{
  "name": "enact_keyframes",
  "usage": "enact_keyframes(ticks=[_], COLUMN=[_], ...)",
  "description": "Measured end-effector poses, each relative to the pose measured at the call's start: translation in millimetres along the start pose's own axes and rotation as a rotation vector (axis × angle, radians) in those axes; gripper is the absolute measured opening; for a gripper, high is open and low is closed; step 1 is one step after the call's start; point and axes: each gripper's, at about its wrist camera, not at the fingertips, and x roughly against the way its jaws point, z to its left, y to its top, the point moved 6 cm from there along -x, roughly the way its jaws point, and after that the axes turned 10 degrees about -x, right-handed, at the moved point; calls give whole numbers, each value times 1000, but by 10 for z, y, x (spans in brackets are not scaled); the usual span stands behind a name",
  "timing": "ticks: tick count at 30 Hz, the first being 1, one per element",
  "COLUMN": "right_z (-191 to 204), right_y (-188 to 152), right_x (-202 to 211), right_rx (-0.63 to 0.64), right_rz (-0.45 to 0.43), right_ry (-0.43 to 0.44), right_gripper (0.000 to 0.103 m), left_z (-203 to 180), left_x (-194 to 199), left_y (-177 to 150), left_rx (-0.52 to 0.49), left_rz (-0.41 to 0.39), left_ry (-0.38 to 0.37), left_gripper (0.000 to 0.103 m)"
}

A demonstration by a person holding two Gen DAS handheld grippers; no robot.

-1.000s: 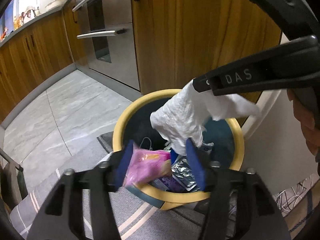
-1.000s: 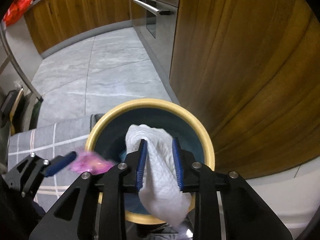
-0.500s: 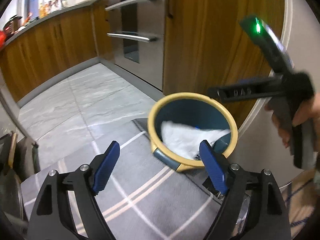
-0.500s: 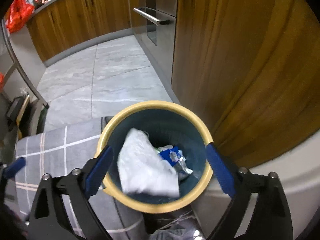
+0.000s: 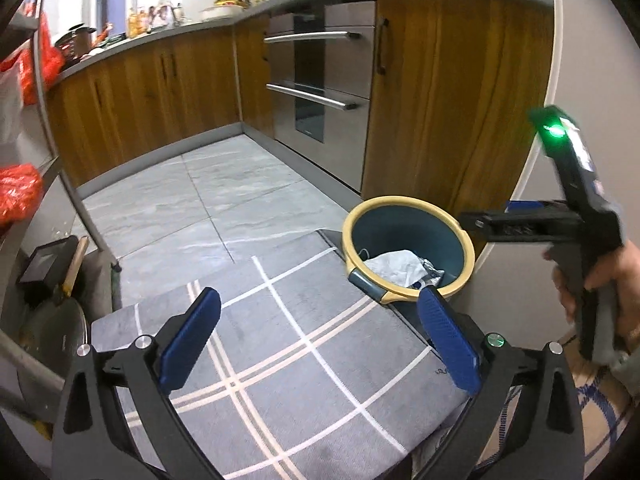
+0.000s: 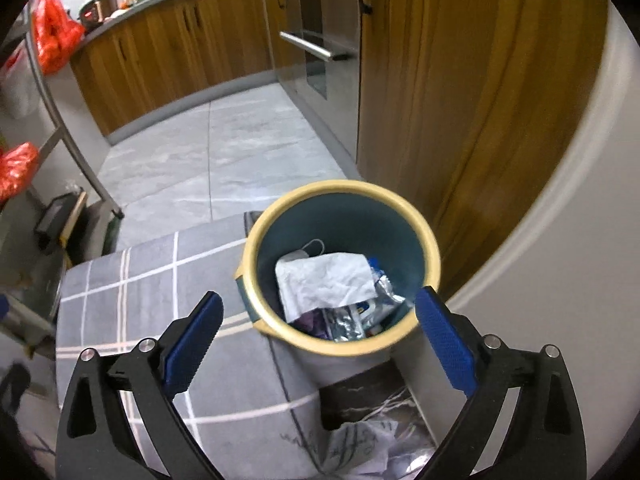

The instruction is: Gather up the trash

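In the right wrist view, the bin (image 6: 340,268) is set at centre, with the cabinet (image 6: 472,100) behind it at 1 o'clock and the checked cloth (image 6: 132,296) touching it at 9 o'clock. The crumpled paper (image 6: 326,280) is lain in the bin upon the wrappers (image 6: 352,316). The oven (image 6: 316,28) is placed at 12 o'clock, beyond the tiled floor (image 6: 216,152).

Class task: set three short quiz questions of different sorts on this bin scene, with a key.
1. True or false: the right gripper is shut on the white tissue.
2. Multiple choice: the rim of the bin is A red, B yellow, C black.
3. Fill in: the left gripper hangs over a grey ____ with white stripes.

Key: 1 false, both grippers are open and the tissue lies in the bin; 2 B; 3 cloth.
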Motion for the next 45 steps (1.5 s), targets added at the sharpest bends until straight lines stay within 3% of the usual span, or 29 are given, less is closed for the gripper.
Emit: enact_keyframes(ticks=[10, 21, 45], right_z=[58, 14, 44], right_y=[-352, -392, -421], right_x=[475, 471, 487], right_rx=[-11, -30, -19], right_rz=[-116, -110, -104], right_ry=[-11, -39, -42], right_gripper=[98, 98, 98], left_z=[98, -86, -78], left_x=[-50, 14, 16], left_y=[-126, -69, -65], left_rx=[77, 13, 29], left_rz=[-1, -51, -56], left_ry=[38, 28, 23], left_gripper=[97, 97, 97])
